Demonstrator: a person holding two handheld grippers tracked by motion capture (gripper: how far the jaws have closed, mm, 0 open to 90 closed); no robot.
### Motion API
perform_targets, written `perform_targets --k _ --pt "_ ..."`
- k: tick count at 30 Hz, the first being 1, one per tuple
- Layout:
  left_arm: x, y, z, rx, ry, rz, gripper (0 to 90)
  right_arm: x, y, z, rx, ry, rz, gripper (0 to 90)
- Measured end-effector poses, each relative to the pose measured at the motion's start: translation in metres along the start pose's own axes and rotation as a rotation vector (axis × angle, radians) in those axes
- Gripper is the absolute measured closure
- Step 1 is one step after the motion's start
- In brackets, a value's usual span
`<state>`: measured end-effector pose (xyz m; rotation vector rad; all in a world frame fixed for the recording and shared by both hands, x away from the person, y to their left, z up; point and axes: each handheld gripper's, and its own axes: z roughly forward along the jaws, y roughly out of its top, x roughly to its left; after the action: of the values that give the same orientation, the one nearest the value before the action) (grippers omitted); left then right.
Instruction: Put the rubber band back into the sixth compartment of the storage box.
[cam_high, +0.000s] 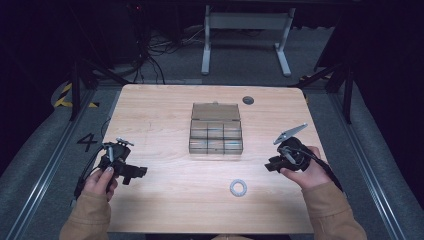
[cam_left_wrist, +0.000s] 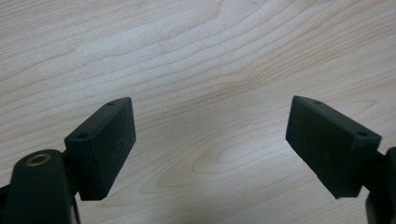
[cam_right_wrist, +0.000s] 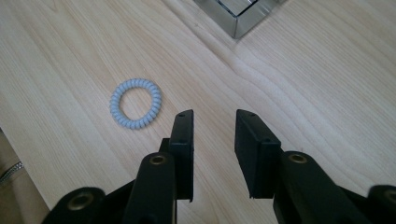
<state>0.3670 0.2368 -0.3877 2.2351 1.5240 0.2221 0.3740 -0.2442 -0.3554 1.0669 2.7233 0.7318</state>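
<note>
1. The right tool (cam_right_wrist: 214, 140) has its jaws partly apart with nothing between them; they grip nothing and only bare tabletop (cam_right_wrist: 299, 88) shows through the gap.
2. In the high view the right tool (cam_high: 274, 165) sits in the person's right hand (cam_high: 305, 167) at the right side of the tabletop, jaws pointing inward toward the middle.
3. The left tool (cam_left_wrist: 210, 140) is spread wide and released; between its pads is plain wood grain, nothing held or touched.
4. In the high view the left tool (cam_high: 134, 172) is held in the left hand (cam_high: 102, 180) near the left edge.
5. The pale blue coiled hair tie (cam_right_wrist: 136, 103) lies flat on the tabletop, near the right tool's jaws but apart from them; in the high view the hair tie (cam_high: 238, 188) rests between the two tools, toward the near edge.
6. A clear compartment box (cam_high: 216, 131) with its lid up stands at the tabletop's middle, well beyond the hair tie.
7. Readable writing: a "4" (cam_high: 87, 142) marked on the floor left of the tabletop.
</note>
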Motion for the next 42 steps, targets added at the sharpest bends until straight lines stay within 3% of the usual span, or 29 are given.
perform_targets --k 5,11,20,29,42 --pt "0.000 0.000 0.000 0.004 0.000 0.006 16.6 0.009 0.004 0.006 0.008 0.009 -0.054 62.8" --pt "-0.001 0.000 0.000 0.005 0.000 0.005 16.6 0.019 0.010 0.011 0.023 0.026 -0.078 62.7" --pt "-0.001 0.000 0.000 0.007 0.002 0.007 16.6 0.025 0.016 0.021 0.053 0.079 -0.069 59.1" --pt "-0.002 0.000 0.000 0.011 0.004 0.016 16.6 0.034 0.020 0.030 0.044 0.070 -0.099 62.7" --pt "-0.003 -0.001 0.000 0.006 0.011 0.019 16.6 0.042 0.023 0.055 0.085 0.072 -0.120 64.6"
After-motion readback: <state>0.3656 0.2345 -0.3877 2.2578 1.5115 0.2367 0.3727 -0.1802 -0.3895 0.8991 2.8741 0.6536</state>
